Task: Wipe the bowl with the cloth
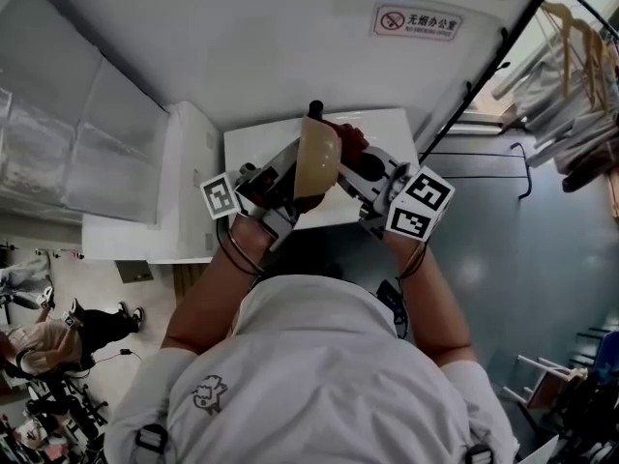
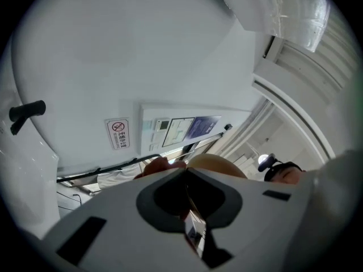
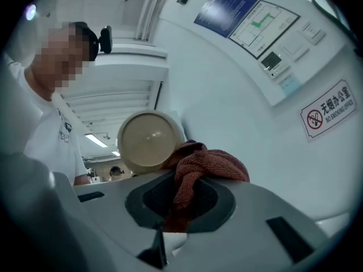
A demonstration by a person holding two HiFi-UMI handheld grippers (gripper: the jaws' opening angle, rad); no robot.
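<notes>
1. Left tool (image 1: 290, 193): jaws all but together, clamped on the thin rim of the tan bowl (image 1: 317, 159). In the left gripper view the bowl's rounded wall (image 2: 218, 162) rises just beyond the closed jaws.
2. Bowl: held clear above the white counter (image 1: 385, 130), tipped on edge, between the two tools. In the right gripper view one round face (image 3: 150, 141) is turned toward the camera; which face it is cannot be told.
3. Right tool (image 1: 354, 167): jaws closed on a bunched red cloth (image 3: 198, 169), which fills the gap between them and spills over their tips.
4. Cloth: touching the bowl's lower right edge in the right gripper view; in the head view it (image 1: 350, 141) lies against the bowl's right side.
5. Surroundings: a no-smoking sign (image 1: 418, 21) on the white wall beyond the counter.
</notes>
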